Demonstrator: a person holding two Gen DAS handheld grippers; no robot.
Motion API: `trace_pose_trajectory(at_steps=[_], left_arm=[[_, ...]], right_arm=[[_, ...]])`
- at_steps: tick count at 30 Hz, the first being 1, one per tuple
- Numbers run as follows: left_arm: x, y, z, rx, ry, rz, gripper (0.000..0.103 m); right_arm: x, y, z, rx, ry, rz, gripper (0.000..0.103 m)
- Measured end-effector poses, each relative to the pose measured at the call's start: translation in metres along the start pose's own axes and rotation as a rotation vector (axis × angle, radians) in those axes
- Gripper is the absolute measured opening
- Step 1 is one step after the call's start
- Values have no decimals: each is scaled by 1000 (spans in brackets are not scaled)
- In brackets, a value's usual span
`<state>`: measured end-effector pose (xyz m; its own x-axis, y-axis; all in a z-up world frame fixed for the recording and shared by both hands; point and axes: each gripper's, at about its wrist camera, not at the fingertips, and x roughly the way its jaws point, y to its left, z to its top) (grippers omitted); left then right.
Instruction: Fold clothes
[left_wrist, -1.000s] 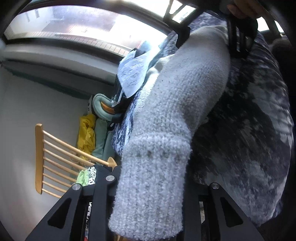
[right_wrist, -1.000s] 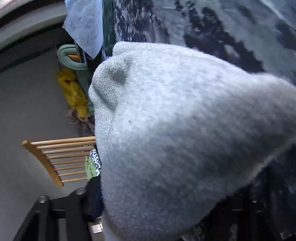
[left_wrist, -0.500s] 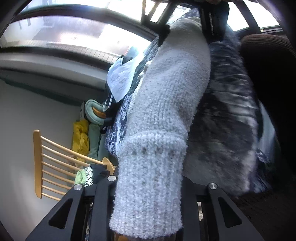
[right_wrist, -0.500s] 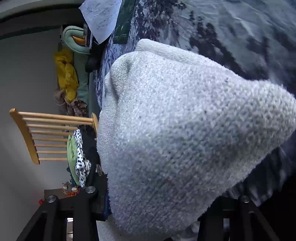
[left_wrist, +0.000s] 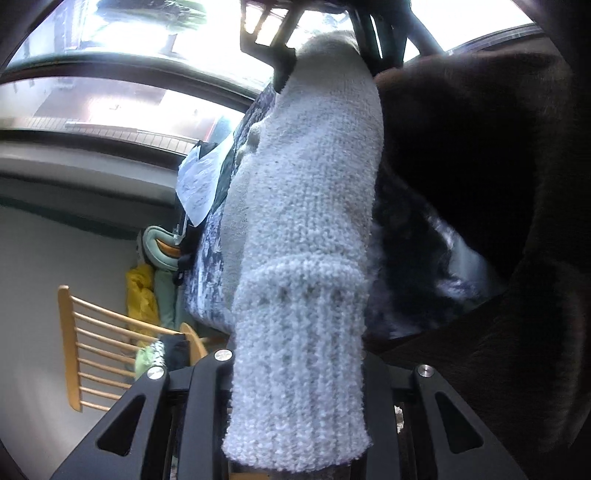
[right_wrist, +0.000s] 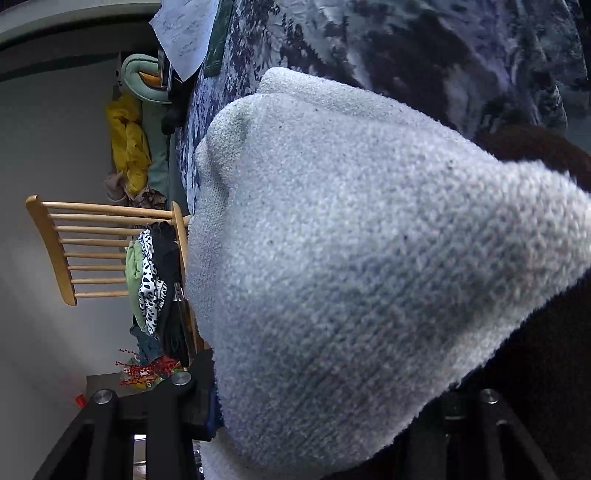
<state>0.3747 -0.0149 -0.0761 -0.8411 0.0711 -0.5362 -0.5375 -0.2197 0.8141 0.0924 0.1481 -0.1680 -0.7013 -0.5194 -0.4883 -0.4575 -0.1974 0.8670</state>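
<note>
Grey knit sleeve (left_wrist: 306, 258) hangs pinched in left gripper (left_wrist: 295, 435).

The grey knit sweater (right_wrist: 351, 258) fills the space ahead of both grippers, blocking the way forward. Behind it lies the mottled blanket (right_wrist: 424, 48). A dark brown plush mass (left_wrist: 480, 166) closes off the right. Open floor (right_wrist: 44, 332) remains to the left, bounded by a wooden chair (right_wrist: 92, 247) draped with clothes (right_wrist: 151, 277).
</note>
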Motion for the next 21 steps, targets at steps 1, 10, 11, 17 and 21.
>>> trace_pose_trajectory(at_steps=[1,10,11,17,21], left_arm=[[-7,-4,-2,-19,-1,-13,27],[-14,17,-18,-301,31,-187,43],[-16,24,-23,-348,30,-220,47],[-12,80,-62,-800,15,-547,58],[2,102,-98,-1178,-34,-874,71]], right_arm=[[1,0,1,5,-4,-1,48],[3,0,5,27,10,-8,49],[3,0,5,36,13,-2,49],[3,6,11,90,17,34,49],[2,19,13,74,2,46,48]])
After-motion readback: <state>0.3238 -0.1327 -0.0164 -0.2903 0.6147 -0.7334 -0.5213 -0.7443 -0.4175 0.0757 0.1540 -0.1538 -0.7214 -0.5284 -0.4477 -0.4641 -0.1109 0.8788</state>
